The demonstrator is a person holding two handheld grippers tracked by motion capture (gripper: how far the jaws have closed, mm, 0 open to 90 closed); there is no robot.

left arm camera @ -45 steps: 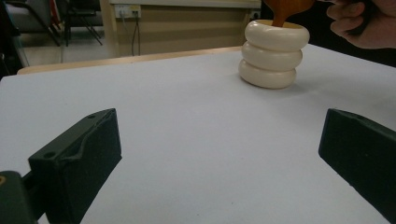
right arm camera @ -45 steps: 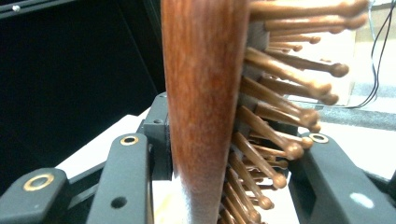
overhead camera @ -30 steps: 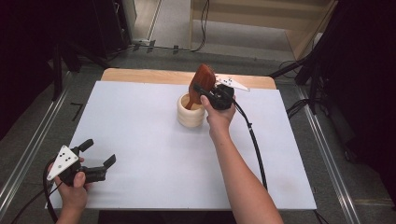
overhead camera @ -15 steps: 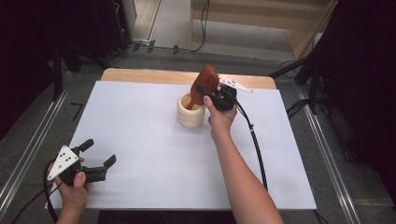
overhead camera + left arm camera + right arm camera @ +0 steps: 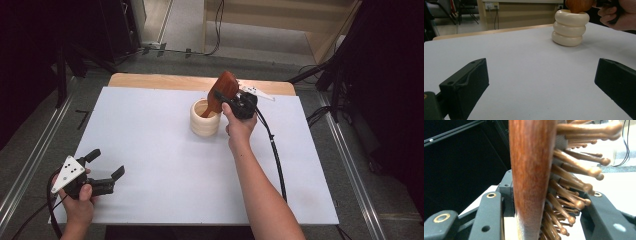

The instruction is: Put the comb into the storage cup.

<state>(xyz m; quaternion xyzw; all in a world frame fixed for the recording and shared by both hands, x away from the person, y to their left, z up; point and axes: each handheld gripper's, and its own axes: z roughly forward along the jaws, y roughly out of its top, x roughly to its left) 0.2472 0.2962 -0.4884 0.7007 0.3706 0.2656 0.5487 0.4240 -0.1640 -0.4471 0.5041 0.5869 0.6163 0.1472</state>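
I have my right gripper clamped on the wooden hairbrush, jaws pressing its paddle and bristle side from either flank; in the right gripper view the brush back stands upright between them with the bristles fanning off to one side. The brush sits over the cream ribbed holder, my landmark: its handle end dips into the holder's mouth while the head leans up and away toward the far edge of the counter, so the long axis is steep but tilted, not plumb. As I judge it, seating the brush turns on that tilt, with the handle needing to run straight down the holder's bore. My left gripper rests with jaws wide apart and nothing in them, well off from the holder toward the near corner; from its own view the holder lies far ahead. The right hand is plainly the nearer one.
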